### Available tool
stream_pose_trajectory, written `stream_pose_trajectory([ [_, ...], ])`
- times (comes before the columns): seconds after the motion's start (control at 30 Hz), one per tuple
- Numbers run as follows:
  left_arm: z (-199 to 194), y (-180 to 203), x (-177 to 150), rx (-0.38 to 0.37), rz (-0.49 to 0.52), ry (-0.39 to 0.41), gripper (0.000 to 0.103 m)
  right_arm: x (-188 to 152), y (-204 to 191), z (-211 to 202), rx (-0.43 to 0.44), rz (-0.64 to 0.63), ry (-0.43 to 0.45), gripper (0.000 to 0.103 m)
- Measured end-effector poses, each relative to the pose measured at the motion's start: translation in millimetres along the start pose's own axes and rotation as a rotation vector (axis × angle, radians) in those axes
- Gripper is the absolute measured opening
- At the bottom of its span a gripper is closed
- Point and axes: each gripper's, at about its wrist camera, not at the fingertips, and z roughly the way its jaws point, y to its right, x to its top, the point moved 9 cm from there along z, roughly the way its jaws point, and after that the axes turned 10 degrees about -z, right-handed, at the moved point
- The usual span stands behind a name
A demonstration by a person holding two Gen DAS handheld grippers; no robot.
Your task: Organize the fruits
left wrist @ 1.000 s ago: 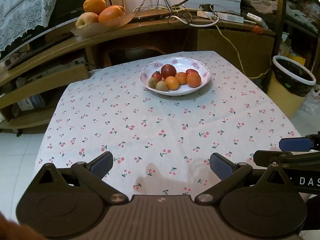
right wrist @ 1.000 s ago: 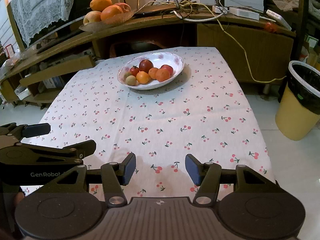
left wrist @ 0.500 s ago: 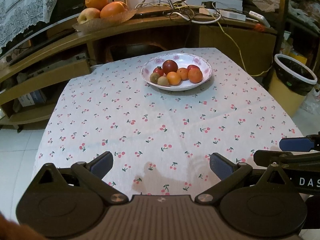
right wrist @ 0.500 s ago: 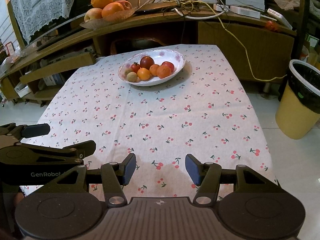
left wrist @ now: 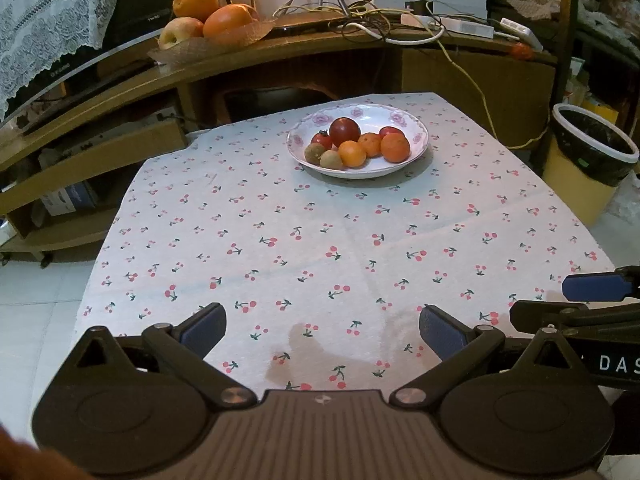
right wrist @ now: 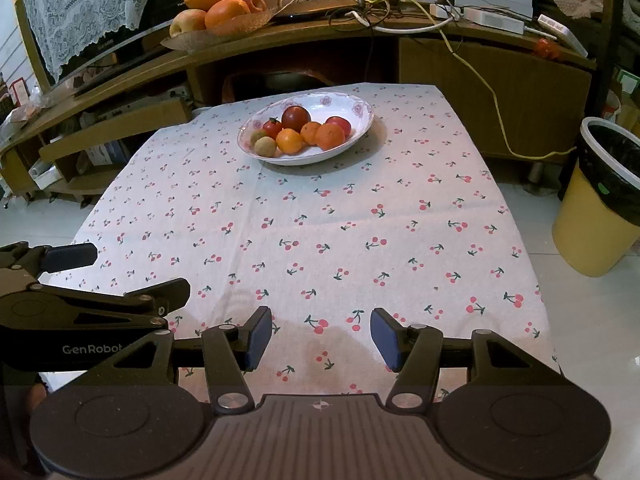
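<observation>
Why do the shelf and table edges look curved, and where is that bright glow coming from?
Fisheye distortion: in both wrist views the wooden shelf and tablecloth bow outward. The warm glow, blown out, sits behind the shelf at the top of each view; the plate casts a soft shadow toward the camera.

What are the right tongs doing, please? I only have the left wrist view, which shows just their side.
Observer: The right tongs are open, with nothing between them and only cloth below.
Operator: Thanks. Is any fruit hidden behind the oranges on the shelf?
Observer: Yes, a red apple lies behind them in the tray.
</observation>
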Motion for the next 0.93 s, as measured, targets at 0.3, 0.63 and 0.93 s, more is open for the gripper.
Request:
stream_pose_trajectory([
  [0.3, -0.6, -1.1, -1.7, 0.004, 0.002, -0.001, 0.103, -0.9, -1.6, 2.4, 0.002, -0.004, -0.006, 0.057],
  [0.63, -1.2, -2.8, -3.2, 0.013, 0.000, -0.001, 0.103, -1.3, -2.1, 2.5, 0.003, -0.006, -0.009, 0.057],
  [0.93, -0.4, -3.5, -4.8, 0.017, -0.008, -0.017, 0.103, -1.7, -3.2, 3.3, 0.004, -0.008, -0.009, 0.058],
])
